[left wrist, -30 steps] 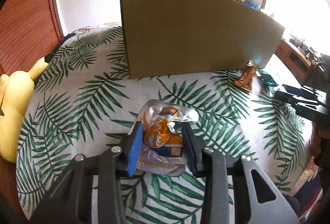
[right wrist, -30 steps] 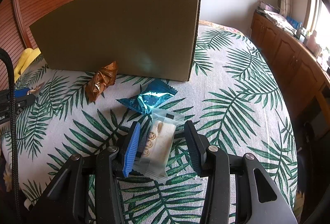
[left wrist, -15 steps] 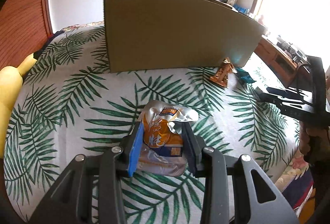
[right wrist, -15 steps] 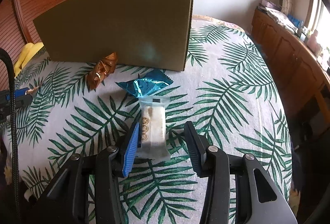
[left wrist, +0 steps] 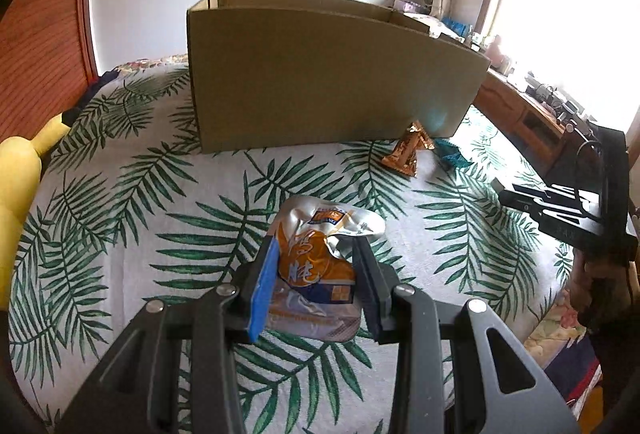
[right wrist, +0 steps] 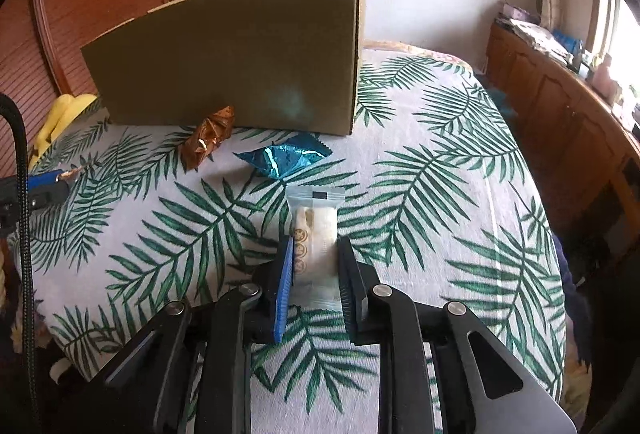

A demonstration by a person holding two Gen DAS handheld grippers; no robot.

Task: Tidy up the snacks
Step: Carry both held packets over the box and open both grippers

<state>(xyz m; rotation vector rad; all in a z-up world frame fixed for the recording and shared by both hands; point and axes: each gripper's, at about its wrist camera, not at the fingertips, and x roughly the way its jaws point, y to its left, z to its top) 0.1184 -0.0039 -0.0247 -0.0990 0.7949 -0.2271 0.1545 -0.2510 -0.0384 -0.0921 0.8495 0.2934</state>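
My left gripper (left wrist: 316,254) is shut on a silver and orange snack pouch (left wrist: 320,262) and holds it above the leaf-print tablecloth. My right gripper (right wrist: 314,250) is shut on a clear pack of white biscuits (right wrist: 314,234), lifted off the cloth. A tall open cardboard box (left wrist: 328,82) stands at the back; it also shows in the right wrist view (right wrist: 240,62). A copper foil snack (right wrist: 208,138) and a blue foil packet (right wrist: 284,160) lie in front of the box.
The round table (right wrist: 460,162) has a green palm-leaf cloth. A yellow plush object (left wrist: 20,170) lies at the left edge. A wooden sideboard (right wrist: 560,102) runs along the right wall. The right gripper's body shows at the right of the left wrist view (left wrist: 568,206).
The right gripper closed on the biscuit pack and lifted it. The left gripper rose with the pouch, so the box's open top now shows.
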